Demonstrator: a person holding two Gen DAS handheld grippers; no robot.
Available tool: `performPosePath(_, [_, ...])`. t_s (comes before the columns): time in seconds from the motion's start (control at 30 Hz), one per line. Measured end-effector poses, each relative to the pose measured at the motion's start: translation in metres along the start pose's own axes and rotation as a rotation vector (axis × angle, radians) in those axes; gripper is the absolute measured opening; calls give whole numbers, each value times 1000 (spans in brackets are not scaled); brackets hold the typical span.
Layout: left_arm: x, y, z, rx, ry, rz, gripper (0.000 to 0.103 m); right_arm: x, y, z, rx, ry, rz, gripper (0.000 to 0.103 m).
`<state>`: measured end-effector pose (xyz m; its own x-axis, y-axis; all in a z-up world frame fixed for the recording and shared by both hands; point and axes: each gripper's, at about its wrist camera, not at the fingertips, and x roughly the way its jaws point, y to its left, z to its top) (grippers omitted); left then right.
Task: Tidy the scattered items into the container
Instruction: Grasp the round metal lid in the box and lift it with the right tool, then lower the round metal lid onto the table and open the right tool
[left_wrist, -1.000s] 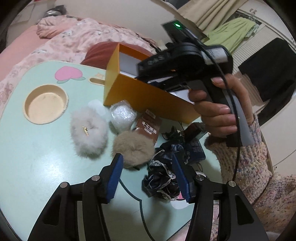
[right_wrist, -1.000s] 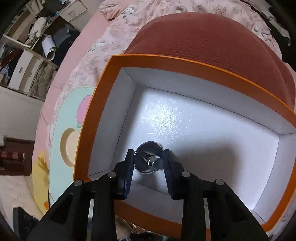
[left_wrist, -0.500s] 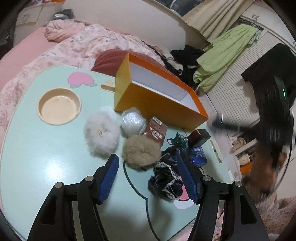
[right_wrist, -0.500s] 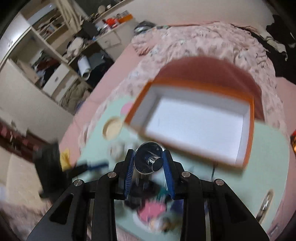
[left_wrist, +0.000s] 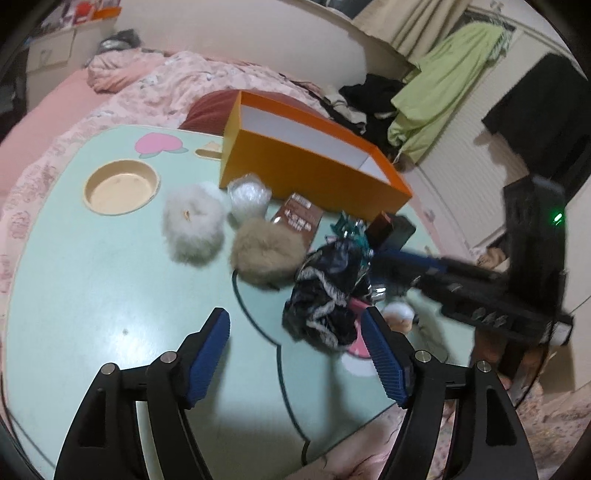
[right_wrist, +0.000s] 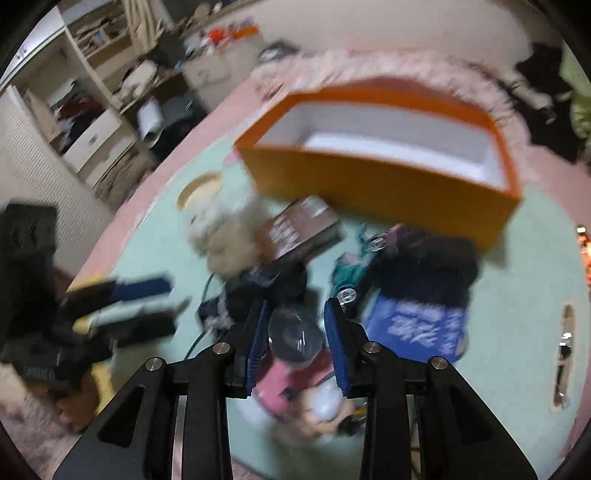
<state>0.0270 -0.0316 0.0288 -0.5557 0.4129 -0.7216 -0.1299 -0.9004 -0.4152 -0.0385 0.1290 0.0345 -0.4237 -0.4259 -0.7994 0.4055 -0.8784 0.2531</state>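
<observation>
Clutter is sitting bunched on the near right half of the mint surface (left_wrist: 92, 280), just in front of the orange box (left_wrist: 306, 173), which is standing open-topped at the far edge against the bed (left_wrist: 122, 92). We are seeing nothing inside the box from either view, so we are judging the tidying as barely begun.

Left tongs (left_wrist: 295, 354) are hanging released, pads spread wide, above bare surface just short of the dark lacy cloth (left_wrist: 325, 291). Beyond it are lying the tan fluffy scrunchie (left_wrist: 266, 251), the white fluffy scrunchie (left_wrist: 194, 225), a clear wrapped bundle (left_wrist: 247, 197) and a brown packet (left_wrist: 297, 218), all touching or nearly so.

Right tongs (right_wrist: 295, 343) are coming in low over the pile, pads set around a dark round thing with a shiny centre; blur is heavy, so we cannot tell whether they are clenching it. A blue packet (right_wrist: 421, 328) is lying just to their right.

Room for moving: the left half of the surface is open apart from the sunken cup holder (left_wrist: 122, 188). The 2 tools are working close together, so we are judging a knock between them as the main risk.
</observation>
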Motion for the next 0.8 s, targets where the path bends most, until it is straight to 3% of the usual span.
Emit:
performPosePath(0.1, [-2,-6,-10,29,3,64,77,-21,-3,-11,26,-93,-21,70])
performPosePath(0.13, [-3,-8,-13,36,3,78,77,-27,-3,-16,36,-123,-32,74])
performPosePath(0.3, [-5,-15,-28,79,-7,144,77,-46,2,-53,31,-195,-90,74])
performPosePath(0.5, [-9,-21,-40,136,-15,195,78,-45,12,-92,-34,-194,-175,74])
performPosePath(0.63, [0,-24,-48,192,8,266,79,-32,14,-99,-69,-141,-198,74])
performPosePath(0.7, [5,-24,-49,218,3,287,86,-18,11,-97,-60,-86,-177,75])
performPosePath(0.73, [8,-24,-51,233,6,311,99,-16,10,-98,-56,-83,-180,85])
performPosePath(0.8, [14,-22,-52,279,-8,342,103,-11,10,-96,-56,-59,-213,97])
